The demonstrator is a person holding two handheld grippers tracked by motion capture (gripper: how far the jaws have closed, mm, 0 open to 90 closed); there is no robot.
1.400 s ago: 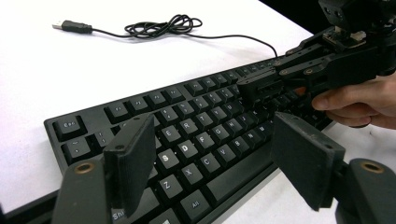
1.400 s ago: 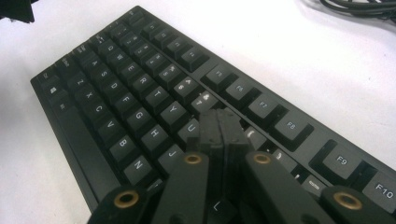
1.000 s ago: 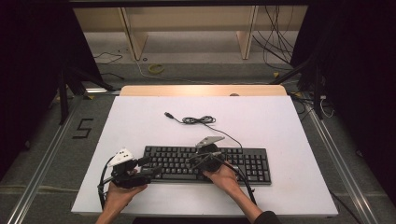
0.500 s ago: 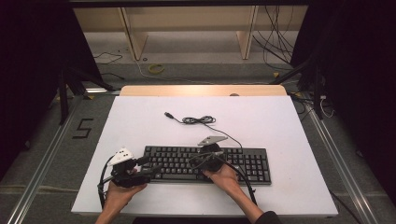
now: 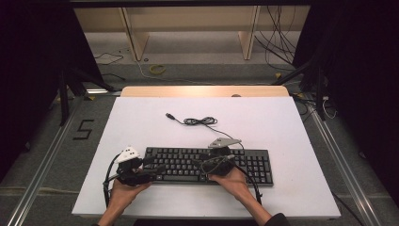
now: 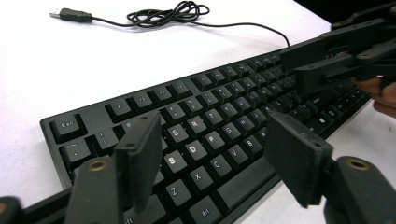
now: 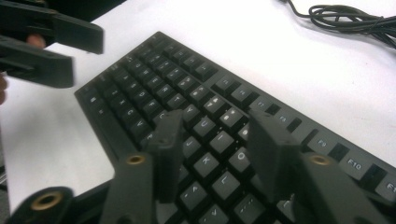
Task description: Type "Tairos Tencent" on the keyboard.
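Observation:
A black keyboard (image 5: 179, 162) lies along the near part of the white table (image 5: 282, 127). Its cable (image 5: 200, 121) is coiled behind it and ends in a USB plug (image 5: 170, 115). My left gripper (image 5: 156, 170) hovers over the keyboard's left end, open. Its jaws have just been closing a little, with only the keys (image 6: 219, 107) showing between its pads (image 6: 140, 158). My right gripper (image 5: 201, 165) points left over the middle keys, open. Its jaws have just been opening, and nothing sits between its fingers (image 7: 273, 149). The two grippers face each other, apart.
Bare white tabletop surrounds the keyboard, widest at the back and left. A wooden strip (image 5: 202, 91) edges the table's far side. Beyond it are shelf legs, floor cables and a yellow ring (image 5: 157, 69). Metal rails (image 5: 42, 169) run along both sides.
The right gripper has lifted slightly off the middle keys and its jaws now stand apart. The left hand has stayed where it was.

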